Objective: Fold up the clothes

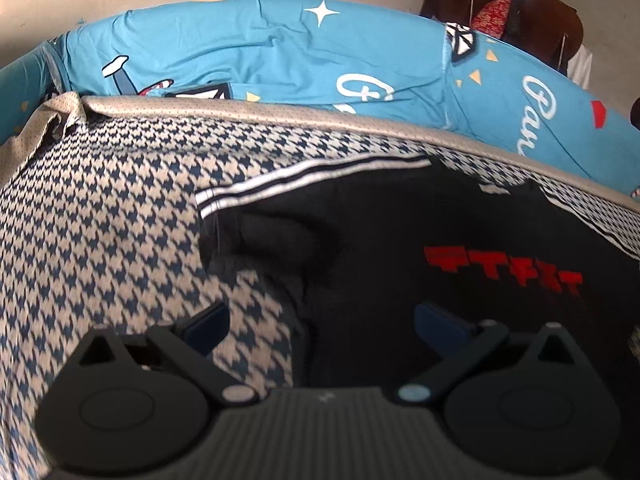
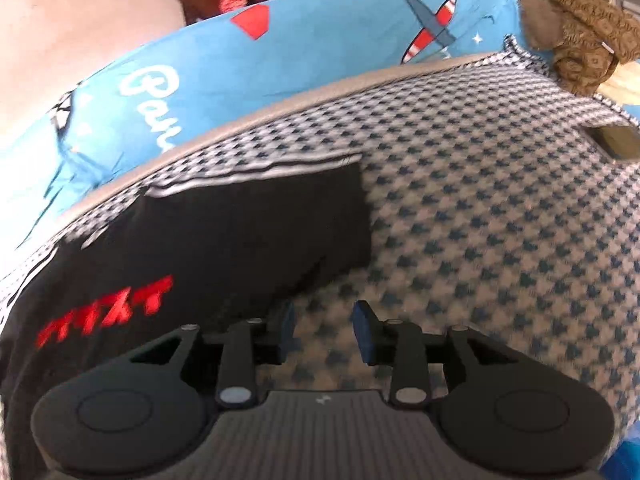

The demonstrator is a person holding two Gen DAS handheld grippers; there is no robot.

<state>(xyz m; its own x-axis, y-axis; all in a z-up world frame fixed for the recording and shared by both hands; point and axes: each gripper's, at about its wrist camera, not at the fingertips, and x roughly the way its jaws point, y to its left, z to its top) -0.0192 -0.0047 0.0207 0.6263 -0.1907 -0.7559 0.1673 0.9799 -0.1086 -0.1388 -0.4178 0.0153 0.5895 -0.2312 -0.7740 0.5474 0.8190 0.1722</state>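
We note a black T-shirt [image 1: 400,232] with red lettering and white-striped sleeve cuffs lying spread on a houndstooth cover [image 1: 100,220]; it fills the centre and right of the left wrist frame and the left half of the right wrist frame. The left gripper [image 1: 320,320] stands wide apart with nothing between its pads, hovering over the shirt's edge at lower centre, where the cloth bunches into a dark ridge. The right gripper [image 2: 326,330] is parted to a narrower gap, also empty, over bare cover just right of the striped sleeve [image 2: 280,216]. The shirt looks mostly flat, which would fit a garment laid out for folding or one being opened again; we cannot say which. Risks, in our judgement: a pad closing near that bunched ridge could catch two layers, or the cover beneath as well, and drag the bedding along; a grip on the sleeve alone would skew any fold. Both frames are motion-blurred, so edges are hard to place. Around: a blue printed sheet [image 1: 280,52] beyond the cover, a brown patterned cloth [image 2: 580,36] at upper right of the right view, a dark wooden chair [image 1: 500,12] with red fabric at upper right of the left view. None crowds the shirt.
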